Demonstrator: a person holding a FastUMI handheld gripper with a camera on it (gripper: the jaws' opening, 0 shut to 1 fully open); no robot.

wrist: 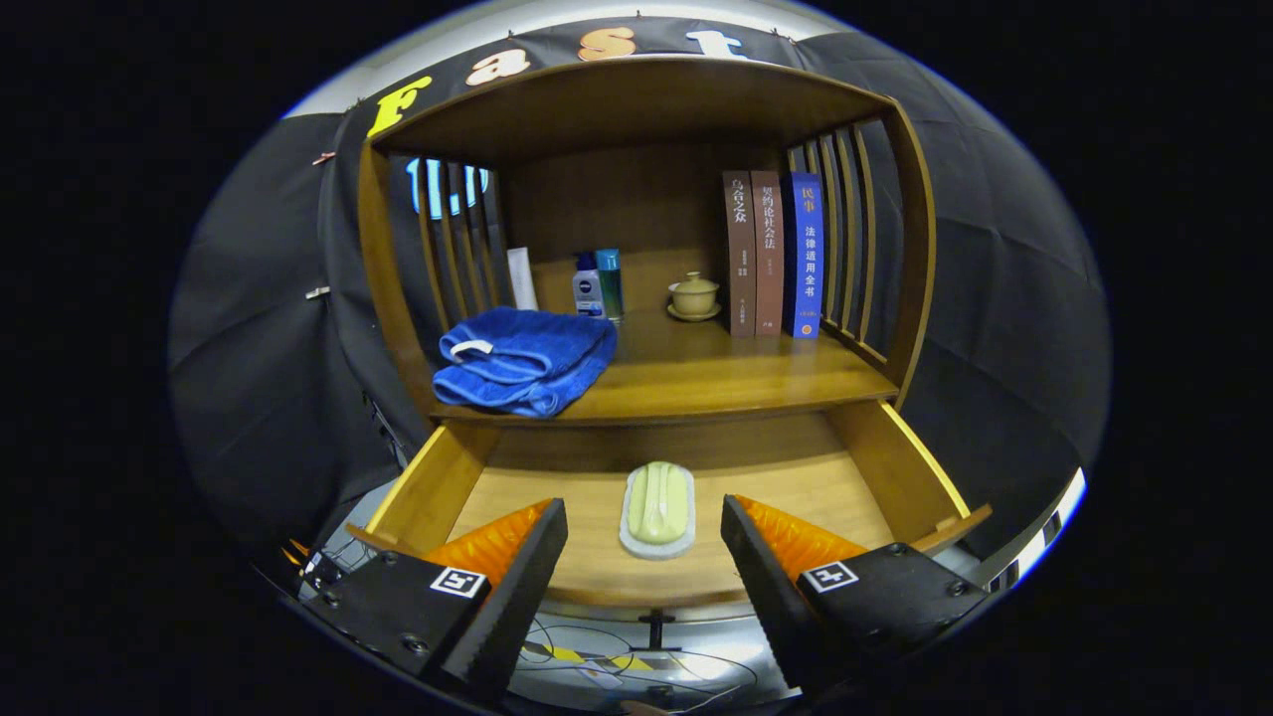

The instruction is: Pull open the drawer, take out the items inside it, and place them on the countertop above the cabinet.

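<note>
The wooden drawer [900, 467] is pulled out toward me under the cabinet's countertop [716, 378]. Inside it, on the drawer floor, lies a pale green soap-like bar on a white dish [657, 507]. My gripper [644, 542] hangs open over the drawer's front edge, its fingers wide apart. The bar lies between and just ahead of the two fingertips, touching neither. A folded blue towel [525, 360] rests on the left of the countertop, overhanging its front edge a little.
At the back of the countertop stand a white tube [521, 278], two small bottles [598, 285], a lidded tea cup on a saucer [693, 296] and three upright books [773, 255]. Slatted wooden sides [857, 239] and a top board enclose the shelf. Cables lie on the floor below the drawer.
</note>
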